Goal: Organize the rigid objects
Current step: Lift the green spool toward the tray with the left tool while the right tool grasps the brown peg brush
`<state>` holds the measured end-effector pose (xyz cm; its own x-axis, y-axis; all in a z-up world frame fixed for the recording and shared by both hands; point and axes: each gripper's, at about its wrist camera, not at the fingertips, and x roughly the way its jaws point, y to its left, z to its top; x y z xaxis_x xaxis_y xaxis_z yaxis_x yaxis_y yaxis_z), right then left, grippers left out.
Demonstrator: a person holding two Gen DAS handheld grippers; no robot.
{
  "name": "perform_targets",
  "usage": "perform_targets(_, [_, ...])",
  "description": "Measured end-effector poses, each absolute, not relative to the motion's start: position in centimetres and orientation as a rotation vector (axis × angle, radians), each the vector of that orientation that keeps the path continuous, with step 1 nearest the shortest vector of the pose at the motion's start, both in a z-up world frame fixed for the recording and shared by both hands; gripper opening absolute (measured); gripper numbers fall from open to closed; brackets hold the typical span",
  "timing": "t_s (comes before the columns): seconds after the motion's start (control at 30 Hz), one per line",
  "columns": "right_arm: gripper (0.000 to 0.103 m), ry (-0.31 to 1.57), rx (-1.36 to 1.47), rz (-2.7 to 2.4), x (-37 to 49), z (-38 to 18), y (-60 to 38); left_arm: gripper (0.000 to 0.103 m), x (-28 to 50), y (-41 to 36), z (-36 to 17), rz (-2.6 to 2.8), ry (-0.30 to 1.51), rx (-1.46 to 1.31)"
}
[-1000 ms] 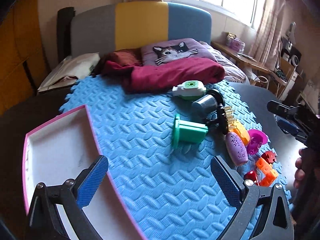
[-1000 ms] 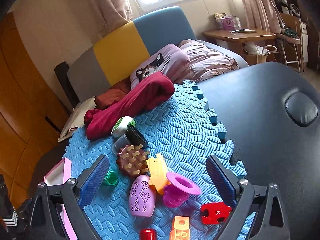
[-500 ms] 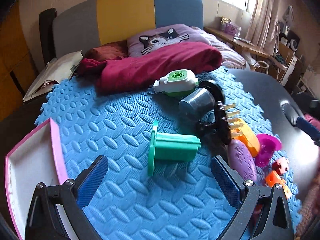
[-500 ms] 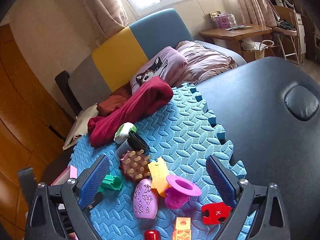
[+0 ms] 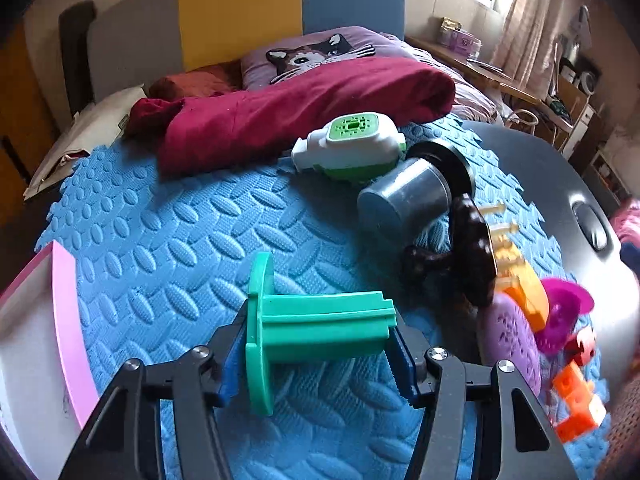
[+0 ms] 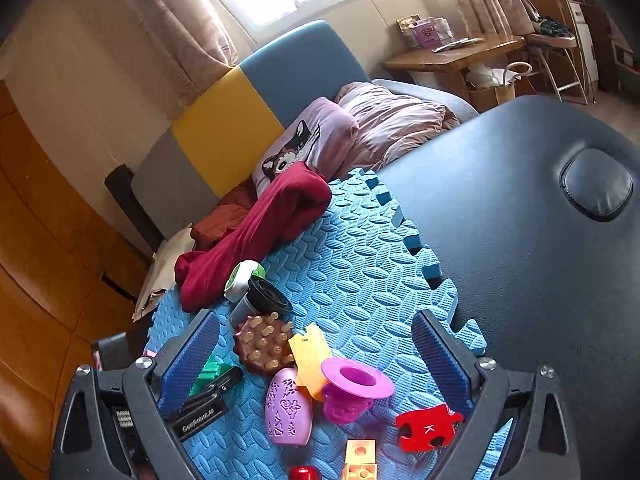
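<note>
I am working at a dark padded surface [image 6: 520,240] beside a bed [image 5: 360,52], with a blue foam mat [image 5: 192,240] laid over part of it. At the mat's left edge sits a pink-rimmed tray [image 5: 64,312]; the part of its white floor I can see is bare, so nothing seems sorted into it yet. A dark red cloth [image 5: 280,112] lies across the mat's far edge. Strewn along the mat's right side are the objects to tidy: a white and green gadget [image 5: 352,148], a grey cup [image 5: 404,200] on its side, a brown studded brush [image 6: 264,344], a purple egg shape [image 6: 288,408], a magenta flanged piece [image 6: 352,384], a red puzzle piece [image 6: 428,428] and orange blocks [image 5: 576,404]. My left hand-held gripper [image 5: 316,352] is closing around a green spool [image 5: 312,332] lying on its side on the mat, one blue pad at the flange end and one at the plain end; I cannot tell whether the pads press on it yet. I judge this the pick-up step: next comes a firm clamp, a lift, and a carry left to the tray. My right hand-held gripper [image 6: 316,360] hovers with pads wide apart above the cluster, holding nothing.
</note>
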<state>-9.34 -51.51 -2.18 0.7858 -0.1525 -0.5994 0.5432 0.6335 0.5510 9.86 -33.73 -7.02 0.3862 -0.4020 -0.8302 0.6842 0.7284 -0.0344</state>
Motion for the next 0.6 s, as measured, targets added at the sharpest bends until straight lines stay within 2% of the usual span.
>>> perform_targets(0.37, [0.097,0.619,0.769,-0.367,-8.0,-3.0,-50.8,0.060,6.9,-29.6,-6.0,-0.689,0.923,0.287])
perform_targets(0.47, [0.092,0.656,0.720,-0.344,-7.2,-3.1,-49.9,0.060,5.8,-28.4,-5.5,-0.699,0.916,0.266])
perform_targets(0.6, [0.091,0.685,0.665,-0.305,-6.4,-3.0,-48.7,0.061,4.5,-26.5,-4.7,-0.708,0.911,0.230])
